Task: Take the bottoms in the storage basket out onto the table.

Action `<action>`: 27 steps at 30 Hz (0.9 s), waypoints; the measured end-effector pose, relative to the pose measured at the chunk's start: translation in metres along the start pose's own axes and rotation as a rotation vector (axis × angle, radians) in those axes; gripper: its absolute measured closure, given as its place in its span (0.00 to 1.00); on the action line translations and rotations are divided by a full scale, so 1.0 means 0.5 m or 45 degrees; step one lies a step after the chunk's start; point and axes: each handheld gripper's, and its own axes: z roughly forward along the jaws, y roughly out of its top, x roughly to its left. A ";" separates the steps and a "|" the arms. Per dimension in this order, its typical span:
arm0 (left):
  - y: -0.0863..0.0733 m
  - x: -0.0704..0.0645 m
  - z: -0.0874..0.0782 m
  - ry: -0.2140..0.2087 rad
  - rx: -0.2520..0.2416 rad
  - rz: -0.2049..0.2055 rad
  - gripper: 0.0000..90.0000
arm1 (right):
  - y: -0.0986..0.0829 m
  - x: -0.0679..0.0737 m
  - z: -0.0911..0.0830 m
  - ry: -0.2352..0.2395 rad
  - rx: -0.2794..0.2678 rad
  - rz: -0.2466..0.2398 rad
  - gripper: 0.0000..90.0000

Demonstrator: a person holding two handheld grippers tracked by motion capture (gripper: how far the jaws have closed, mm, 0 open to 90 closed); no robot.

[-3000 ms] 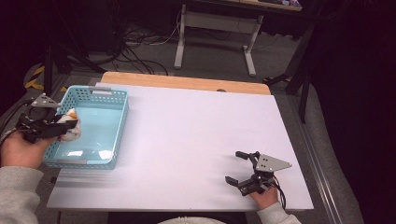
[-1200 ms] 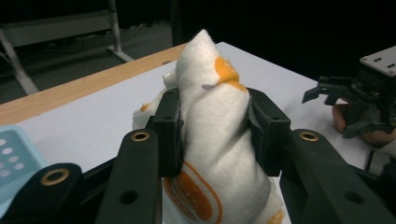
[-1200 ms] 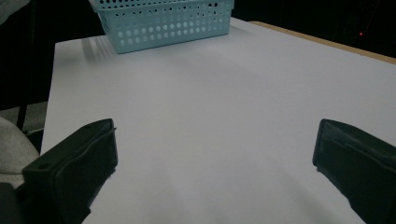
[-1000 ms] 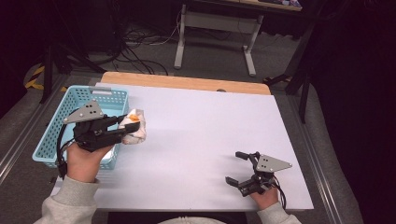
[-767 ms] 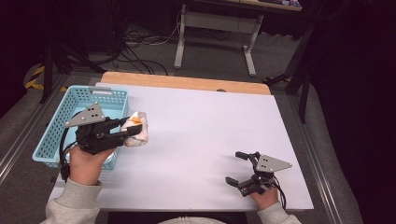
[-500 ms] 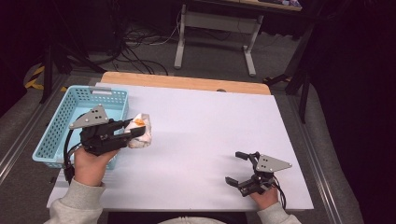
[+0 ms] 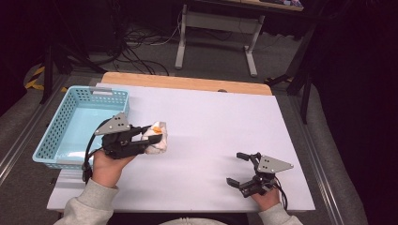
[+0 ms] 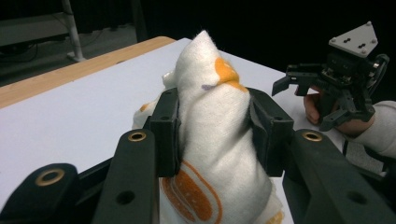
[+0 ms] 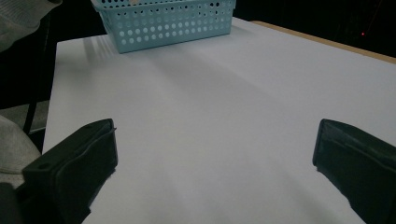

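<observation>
Hard to make out as a whole: one white cloth item with orange patches (image 8: 212, 135), bunched up, lower end cut off by the frame edge in the left gripper view, shape impossible to name. Pinched between both jaws of the left tool (image 7: 151, 139), clenched firmly on its sides, held over the white bench (image 7: 220, 126) just right of the basket, clear of the rim; contact with the bench surface impossible to judge from the high view. One light-blue perforated basket (image 7: 57, 136) at the bench's left edge, near corner partly covered by the left hand (image 7: 109, 162) and the tool body. Interior mostly bare, a pale glare on its floor. Right tool (image 7: 241, 169) low at the near right of the bench, jaws spread wide apart, nothing between them, well apart from the cloth. Two tools, two hands, one basket, one cloth item. Wooden strip (image 7: 183, 83) along the far bench edge; beyond it, dark floor with cables, poorly lit.
</observation>
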 end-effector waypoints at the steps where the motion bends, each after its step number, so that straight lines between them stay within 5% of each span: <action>1: -0.002 -0.001 0.006 -0.006 0.002 0.003 0.66 | 0.000 0.000 0.000 0.000 0.001 0.001 0.01; 27: -0.041 -0.018 0.161 -0.135 0.066 0.013 0.65 | 0.000 -0.001 0.000 0.005 0.001 0.008 0.01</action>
